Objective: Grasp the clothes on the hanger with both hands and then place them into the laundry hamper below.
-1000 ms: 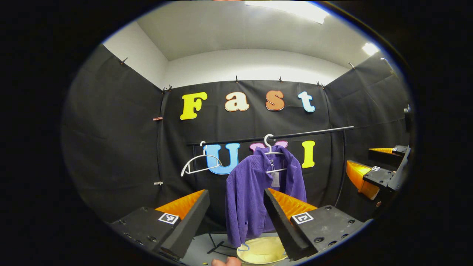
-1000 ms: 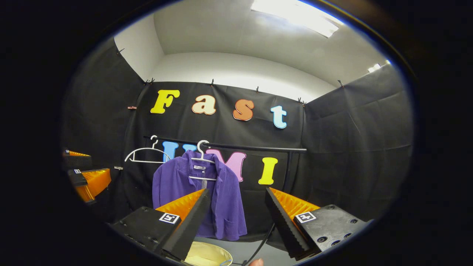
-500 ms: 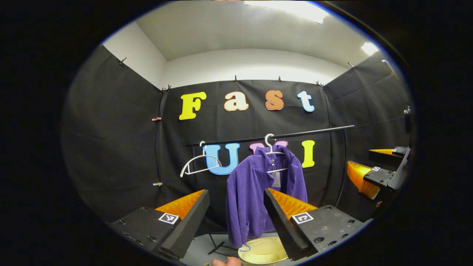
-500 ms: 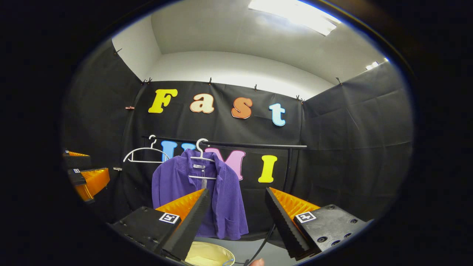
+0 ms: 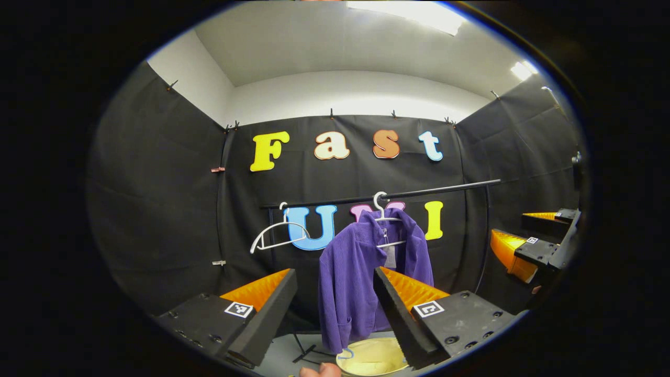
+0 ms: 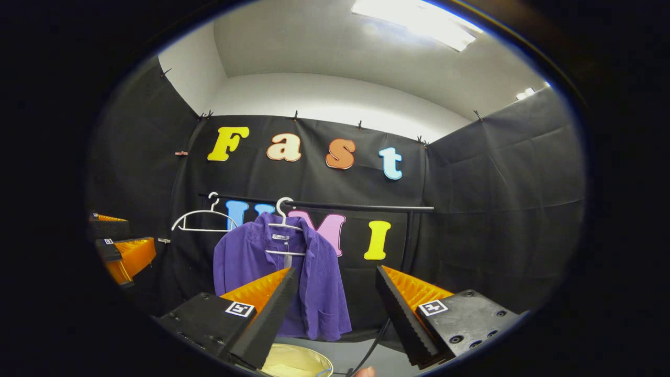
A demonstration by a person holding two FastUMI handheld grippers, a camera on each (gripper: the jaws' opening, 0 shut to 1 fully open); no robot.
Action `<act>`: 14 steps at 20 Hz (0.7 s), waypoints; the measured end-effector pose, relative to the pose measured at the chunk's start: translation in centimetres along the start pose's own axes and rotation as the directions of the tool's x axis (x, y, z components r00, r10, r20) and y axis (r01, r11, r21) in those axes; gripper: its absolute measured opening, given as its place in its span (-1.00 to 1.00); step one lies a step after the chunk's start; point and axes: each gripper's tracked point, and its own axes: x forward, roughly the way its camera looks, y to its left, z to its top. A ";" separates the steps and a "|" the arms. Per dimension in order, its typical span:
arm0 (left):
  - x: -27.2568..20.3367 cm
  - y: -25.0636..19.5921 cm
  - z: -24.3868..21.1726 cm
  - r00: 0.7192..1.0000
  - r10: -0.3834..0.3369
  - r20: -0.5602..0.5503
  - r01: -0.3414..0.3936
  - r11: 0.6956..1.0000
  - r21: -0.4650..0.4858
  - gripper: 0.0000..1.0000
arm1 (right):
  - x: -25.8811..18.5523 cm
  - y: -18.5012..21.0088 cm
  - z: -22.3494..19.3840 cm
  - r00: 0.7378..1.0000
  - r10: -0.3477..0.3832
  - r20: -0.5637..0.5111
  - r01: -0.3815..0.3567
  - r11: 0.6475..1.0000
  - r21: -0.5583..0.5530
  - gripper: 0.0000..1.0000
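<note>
A purple corduroy jacket (image 5: 356, 277) (image 6: 251, 262) hangs on a white hanger (image 5: 384, 214) (image 6: 285, 222) from a black rail (image 5: 434, 188) (image 6: 356, 207). Below it sits a pale yellow laundry hamper (image 5: 369, 356) (image 6: 296, 362). My left gripper (image 5: 335, 275) stands open, well short of the jacket, which shows between its fingers. My right gripper (image 6: 335, 275) is open too, with the jacket behind its left finger. In the left gripper view, the right gripper (image 5: 528, 235) appears at the far right edge. The left gripper (image 6: 123, 243) shows at the left edge of the right gripper view.
An empty white hanger (image 5: 277, 235) (image 6: 201, 220) hangs on the rail left of the jacket. The rail's upright post (image 5: 484, 246) (image 6: 405, 241) stands at the right end, with stand feet (image 5: 306, 353) on the grey floor. Black cloth walls close in on three sides.
Both views have drifted slightly; the jacket and hangers sit a little more to the left. Both grippers stay open and hold nothing.
</note>
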 end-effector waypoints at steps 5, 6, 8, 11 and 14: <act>0.5 2.0 0.0 1.000 -0.011 0.007 0.011 1.000 0.001 0.90 | -0.2 0.7 -0.1 1.000 -0.014 -0.002 0.014 1.000 -0.007 0.94; 0.6 2.2 0.1 1.000 -0.017 0.012 0.017 1.000 0.002 0.90 | -0.1 0.8 -0.2 1.000 -0.016 -0.003 0.016 1.000 -0.009 0.94; 1.0 2.4 0.3 0.999 -0.032 0.023 0.032 0.999 0.011 0.90 | 0.1 0.5 -0.6 0.999 -0.031 -0.012 0.031 0.999 -0.010 0.94; 2.3 1.2 0.4 0.997 -0.067 0.034 0.067 0.998 0.003 0.90 | 1.1 0.1 -1.3 0.999 -0.036 -0.027 0.036 0.999 -0.023 0.94; 4.1 -1.0 0.1 0.995 -0.097 0.034 0.097 0.995 -0.002 0.90 | 3.2 -0.7 -1.6 0.998 -0.045 -0.033 0.045 0.999 -0.016 0.92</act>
